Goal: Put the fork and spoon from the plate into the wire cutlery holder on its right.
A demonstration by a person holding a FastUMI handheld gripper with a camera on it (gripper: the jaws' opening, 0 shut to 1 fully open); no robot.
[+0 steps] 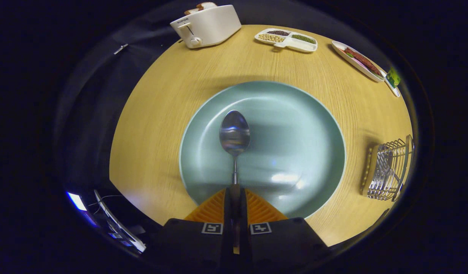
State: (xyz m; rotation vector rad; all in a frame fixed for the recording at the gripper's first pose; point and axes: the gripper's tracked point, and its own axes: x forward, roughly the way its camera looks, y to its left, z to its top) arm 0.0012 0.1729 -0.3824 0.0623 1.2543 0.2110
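1. Round wooden table (173,99), lit from above; dark booth cloth beyond its far-left edge.
2. Teal plate (295,114) at centre, bare apart from spoon held over it. No fork seen on plate.
3. White toaster (207,24) far left; divided snack tray (287,40) and sausage dish (357,61) far right, well apart from plate.
4. Wire cutlery holder (386,169) right of plate, near table edge; open wood between, so room to swing across.
5. Gripper (234,201) closed on spoon (234,133) handle, bowl pointing fwd over plate.
6. Risks, judged: grip low on thin handle, so spoon could pivot or slip; bowl could catch wire rim w/ poor aim.
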